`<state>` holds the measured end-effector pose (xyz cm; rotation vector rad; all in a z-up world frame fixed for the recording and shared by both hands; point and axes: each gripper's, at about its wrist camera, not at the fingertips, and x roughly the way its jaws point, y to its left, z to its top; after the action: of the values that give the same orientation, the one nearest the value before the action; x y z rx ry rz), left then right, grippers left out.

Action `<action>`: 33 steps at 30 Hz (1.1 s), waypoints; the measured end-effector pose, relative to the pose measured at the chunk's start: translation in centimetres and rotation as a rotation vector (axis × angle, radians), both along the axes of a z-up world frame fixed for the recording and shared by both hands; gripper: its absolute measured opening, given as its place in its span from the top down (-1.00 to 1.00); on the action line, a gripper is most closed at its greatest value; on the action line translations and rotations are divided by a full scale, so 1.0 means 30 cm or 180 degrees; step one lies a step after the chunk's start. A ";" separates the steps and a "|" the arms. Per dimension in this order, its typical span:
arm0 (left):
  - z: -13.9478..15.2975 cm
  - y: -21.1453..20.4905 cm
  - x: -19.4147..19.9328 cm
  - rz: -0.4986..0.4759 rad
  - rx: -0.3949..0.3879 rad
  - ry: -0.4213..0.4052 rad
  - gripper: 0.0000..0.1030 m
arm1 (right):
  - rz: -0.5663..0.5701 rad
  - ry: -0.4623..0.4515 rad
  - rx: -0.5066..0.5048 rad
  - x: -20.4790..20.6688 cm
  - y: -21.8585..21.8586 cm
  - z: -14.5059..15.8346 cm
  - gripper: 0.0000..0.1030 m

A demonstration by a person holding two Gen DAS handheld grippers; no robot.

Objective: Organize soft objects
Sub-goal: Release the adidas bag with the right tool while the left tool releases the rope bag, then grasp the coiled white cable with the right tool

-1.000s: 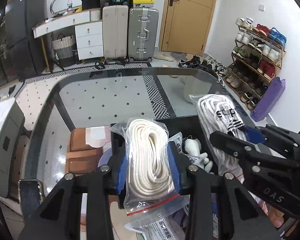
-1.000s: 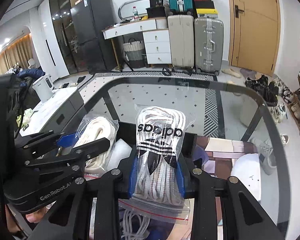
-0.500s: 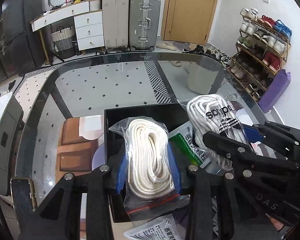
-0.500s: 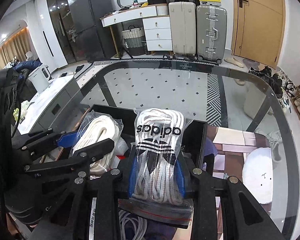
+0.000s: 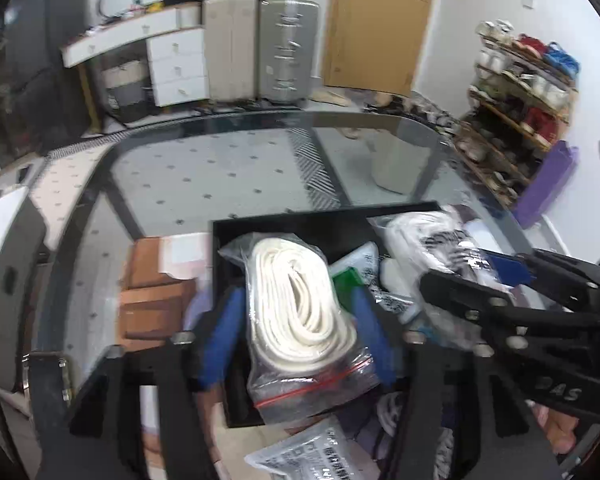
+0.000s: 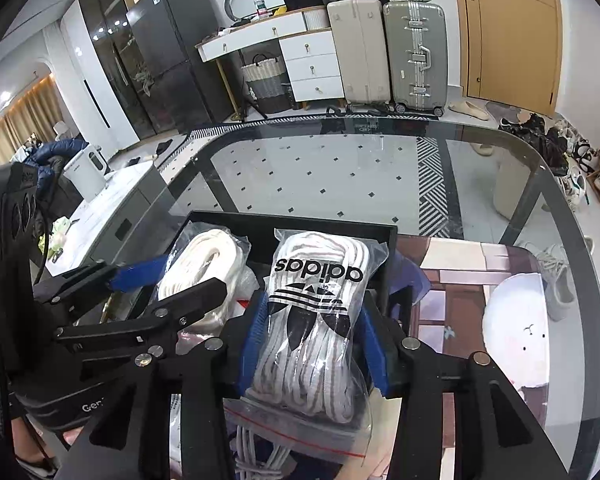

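Two bagged laces at the moment of release into a black box [image 6: 388, 248] on a glass table [image 6: 340, 160]; the left gripper [image 5: 300, 320] straddles a clear bag of cream rope [image 5: 300, 312], its jaws having just been opening, the blue pads now standing off the plastic on both sides so that the bag lies in the box's left part, resting on its near wall; the right gripper [image 6: 312, 332] flanks the adidas bag of white laces [image 6: 316, 320], its jaws likewise having just been opening, spread less widely, the pads close beside the bag; whether they touch it cannot be told, though no squeeze shows; this bag lies in the box's right part, its sealed end hanging over the near wall. To finish the step well, judged from here: widen both claws until the pads clear the plastic fully, then draw back along the fingers so that no bag is dragged out; nudge each overhanging end inward. Both hands pitch steeply downward, side by side, fingers aimed into the box.
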<state>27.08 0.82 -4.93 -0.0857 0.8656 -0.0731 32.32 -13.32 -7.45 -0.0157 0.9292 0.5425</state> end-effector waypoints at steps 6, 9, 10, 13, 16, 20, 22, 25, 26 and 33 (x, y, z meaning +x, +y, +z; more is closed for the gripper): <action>0.012 0.006 -0.018 -0.0028 -0.0041 -0.0026 -0.33 | 0.0020 0.0000 0.0029 -0.023 -0.015 0.010 0.10; 0.012 0.013 -0.016 -0.0014 -0.0064 -0.0030 -0.32 | -0.0031 0.0052 0.0159 -0.007 -0.025 0.006 0.10; 0.013 0.014 -0.013 -0.0007 -0.0081 -0.0026 -0.32 | -0.0053 0.0072 0.0201 -0.007 -0.031 0.004 0.10; 0.013 0.016 -0.010 0.0018 -0.0106 -0.0010 -0.32 | -0.0079 0.0091 0.0224 -0.003 -0.030 0.007 0.10; 0.012 0.012 -0.016 -0.0013 -0.0075 -0.0017 -0.33 | -0.0058 0.0035 0.0143 -0.014 -0.026 0.016 0.10; 0.024 0.013 -0.032 0.0003 -0.0073 -0.0032 -0.41 | -0.0060 0.0046 0.0132 -0.030 -0.031 0.029 0.09; 0.031 0.014 -0.038 0.0028 -0.0072 -0.0052 -0.48 | -0.0073 0.0034 0.0107 -0.044 -0.037 0.036 0.05; 0.033 0.017 -0.043 0.0002 -0.0109 -0.0043 -0.50 | -0.0063 -0.0040 0.0016 -0.069 -0.032 0.053 -0.18; 0.036 0.019 -0.046 -0.0001 -0.0104 -0.0048 -0.50 | -0.0040 -0.0055 0.0003 -0.081 -0.031 0.058 -0.21; 0.072 0.008 -0.119 -0.0018 0.0126 -0.0050 -0.52 | 0.0149 -0.0024 -0.0098 -0.193 -0.023 0.091 -0.21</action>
<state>23.52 1.06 -2.77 -0.0456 0.8512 -0.0620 26.53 -14.01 -4.71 -0.0675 0.9317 0.5712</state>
